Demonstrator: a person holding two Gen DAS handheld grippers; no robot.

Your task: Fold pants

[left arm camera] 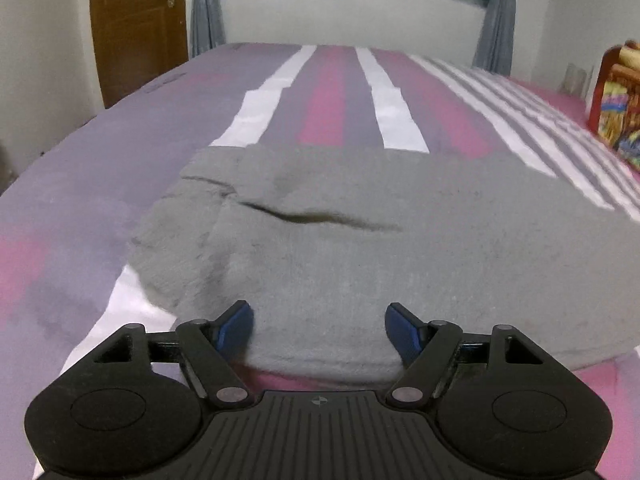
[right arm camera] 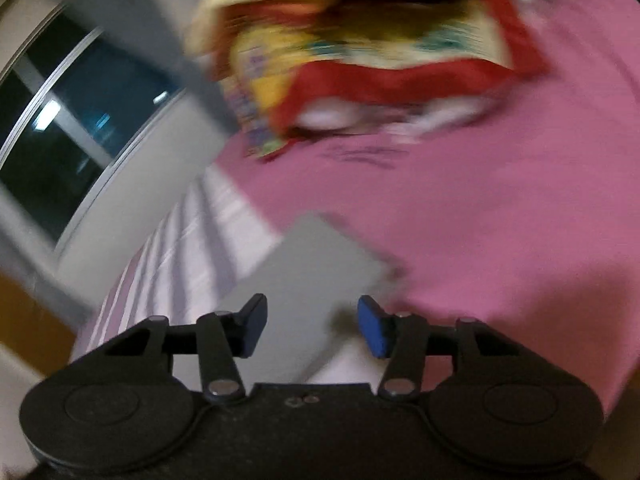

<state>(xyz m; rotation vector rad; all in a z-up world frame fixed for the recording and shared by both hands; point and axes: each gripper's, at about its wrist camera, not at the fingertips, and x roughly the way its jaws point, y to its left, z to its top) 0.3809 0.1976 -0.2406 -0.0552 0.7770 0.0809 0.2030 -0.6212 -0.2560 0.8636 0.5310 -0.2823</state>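
The soft grey fleece pants (left arm camera: 344, 240) lie spread flat across the striped pink, purple and white bedsheet (left arm camera: 80, 184), one dark crease running over the cloth. The left gripper (left arm camera: 319, 330) hovers at their near edge, blue-padded jaws spread wide with nothing between them. The right gripper (right arm camera: 312, 326) (its view badly blurred) is likewise spread, above a corner of the grey cloth. A red and yellow patterned bundle (right arm camera: 360, 52) sits on the bed beyond.

Ahead of your left gripper (left arm camera: 320, 330), jaws spread, the pants (left arm camera: 360, 232) cover the near bed (left arm camera: 80, 168); striped sheet beyond lies bare to the wall. Right side: a colourful bundle (right arm camera: 360, 60) blocks the far pink sheet; blurred view.
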